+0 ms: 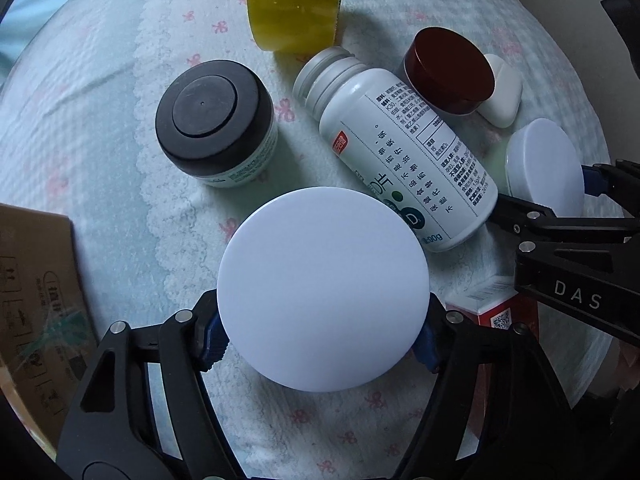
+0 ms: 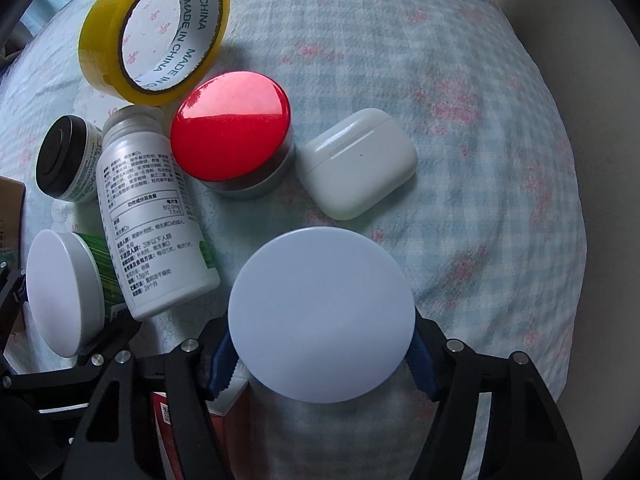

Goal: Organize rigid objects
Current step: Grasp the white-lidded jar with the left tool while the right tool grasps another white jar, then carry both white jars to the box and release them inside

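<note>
My left gripper (image 1: 322, 330) is shut on a white-lidded jar (image 1: 323, 290) held above the cloth; it shows at the left of the right wrist view (image 2: 60, 292), with a green label. My right gripper (image 2: 322, 360) is shut on a second white-lidded jar (image 2: 320, 314), seen at the right of the left wrist view (image 1: 546, 166). A white capless pill bottle (image 1: 404, 152) lies on its side between them. A black-lidded jar (image 1: 214, 122), a red-lidded tin (image 2: 232, 132), a yellow tape roll (image 2: 154, 30) and a white earbud case (image 2: 358, 162) sit around it.
A cardboard box (image 1: 38, 308) stands at the left edge. A red and white carton (image 1: 494, 306) lies under the grippers. The patterned light blue cloth (image 2: 460, 100) covers the surface, with a beige edge (image 2: 592, 120) beyond it on the right.
</note>
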